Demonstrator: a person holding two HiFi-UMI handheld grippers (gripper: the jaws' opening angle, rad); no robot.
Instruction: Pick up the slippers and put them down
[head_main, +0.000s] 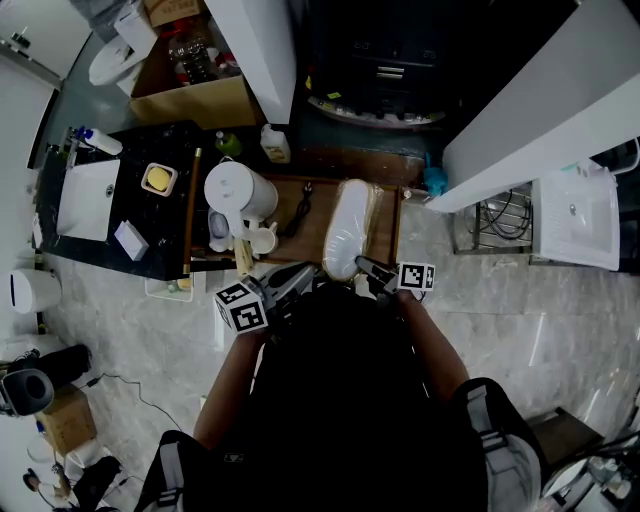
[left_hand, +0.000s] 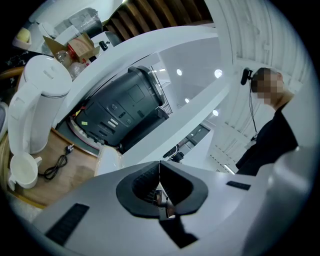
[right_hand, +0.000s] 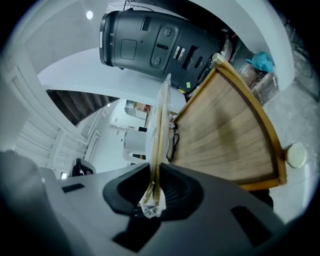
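A flat pack of pale slippers in clear plastic (head_main: 352, 228) lies lengthwise on the wooden tray (head_main: 318, 232), towards its right side. My right gripper (head_main: 368, 270) is at the pack's near end and is shut on it. In the right gripper view the pack (right_hand: 160, 120) shows edge on, pinched between the jaws of my right gripper (right_hand: 152, 176), with crumpled plastic poking out behind. My left gripper (head_main: 290, 283) hovers at the tray's near edge, left of the pack. Its jaws (left_hand: 160, 172) are shut with nothing between them, and the slipper pack (left_hand: 106, 159) lies just ahead.
A white kettle (head_main: 238, 190) and white cups (head_main: 258, 240) stand on the tray's left part, with a black cable (head_main: 298, 212) beside them. A black appliance (right_hand: 155, 42) sits beyond the tray. White slanted panels (head_main: 262, 50) rise behind, and a dark counter with a sink (head_main: 90, 198) is to the left.
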